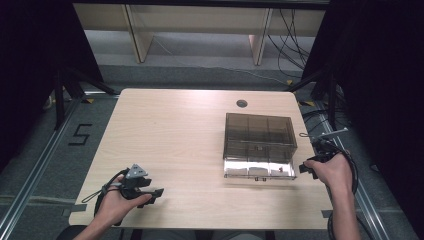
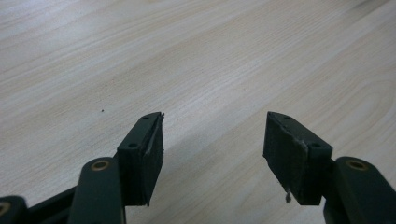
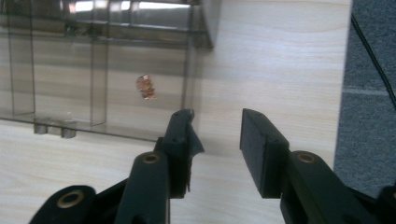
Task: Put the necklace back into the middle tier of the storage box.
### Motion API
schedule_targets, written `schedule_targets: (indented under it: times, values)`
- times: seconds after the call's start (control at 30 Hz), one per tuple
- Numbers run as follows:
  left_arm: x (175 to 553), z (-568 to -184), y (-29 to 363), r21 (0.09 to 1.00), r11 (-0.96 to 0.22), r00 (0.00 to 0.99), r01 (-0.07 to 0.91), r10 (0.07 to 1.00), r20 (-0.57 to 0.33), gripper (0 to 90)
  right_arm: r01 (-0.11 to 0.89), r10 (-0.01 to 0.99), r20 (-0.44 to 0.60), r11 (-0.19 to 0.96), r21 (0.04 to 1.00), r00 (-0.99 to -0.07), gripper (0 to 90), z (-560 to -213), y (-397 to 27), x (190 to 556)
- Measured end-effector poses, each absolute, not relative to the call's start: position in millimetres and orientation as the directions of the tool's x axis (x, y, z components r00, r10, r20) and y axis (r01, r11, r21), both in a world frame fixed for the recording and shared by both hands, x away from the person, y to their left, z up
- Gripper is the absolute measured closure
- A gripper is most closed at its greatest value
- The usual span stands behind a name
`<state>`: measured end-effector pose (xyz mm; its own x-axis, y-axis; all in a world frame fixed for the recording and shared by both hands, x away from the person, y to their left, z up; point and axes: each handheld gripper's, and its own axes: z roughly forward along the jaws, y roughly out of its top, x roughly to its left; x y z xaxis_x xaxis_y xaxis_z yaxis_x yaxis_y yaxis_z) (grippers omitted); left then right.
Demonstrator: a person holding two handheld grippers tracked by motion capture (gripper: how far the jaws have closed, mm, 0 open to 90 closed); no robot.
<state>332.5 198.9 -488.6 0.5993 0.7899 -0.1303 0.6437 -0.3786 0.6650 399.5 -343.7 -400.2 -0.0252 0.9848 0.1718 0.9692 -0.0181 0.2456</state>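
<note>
High view: the smoky clear compartment box sits just off the right gripper, toward the table's middle, long axis running straight away from the claw's tips. The left gripper rests well apart from it.

Left gripper view: jaws spread wide over bare wood, nothing in them.

Right gripper view: jaws apart and empty, the box's end wall just ahead of the nearer pad. Closing in carelessly could shove the light box sideways.
</note>
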Motion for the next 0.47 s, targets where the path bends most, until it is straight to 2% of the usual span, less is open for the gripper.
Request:
schedule_targets:
  times: [0.1,0.2,0.23,0.27,0.3,0.33,0.47]
  values:
    - [333,-488,199,0.662,-0.377,0.597,0.647,0.791,-0.134,37.6,0.962,0.981,0.192,-0.081,0.261,0.03,63.5,-403,-355,399]
    - [333,-489,199,0.663,-0.377,0.597,0.647,0.791,-0.133,37.7,0.964,0.98,0.196,-0.073,0.257,0.022,62.2,-404,-363,398]
    - [333,-488,199,0.663,-0.377,0.597,0.646,0.791,-0.133,37.7,0.956,0.974,0.217,-0.128,0.265,0.071,61.5,-406,-362,398]
    - [333,-488,199,0.664,-0.377,0.598,0.646,0.791,-0.133,37.7,0.96,0.975,0.212,-0.118,0.255,0.064,61.1,-407,-368,398]
    - [333,-488,199,0.664,-0.377,0.598,0.646,0.791,-0.132,37.7,0.955,0.979,0.2,-0.086,0.284,0.028,61.0,-411,-375,398]
    - [333,-488,199,0.664,-0.377,0.598,0.645,0.79,-0.132,37.7,0.949,0.97,0.225,-0.15,0.276,0.088,60.7,-411,-372,398]
    - [333,-489,199,0.665,-0.376,0.595,0.645,0.793,-0.128,37.7,0.95,0.973,0.218,-0.137,0.28,0.076,58.8,-416,-381,398]
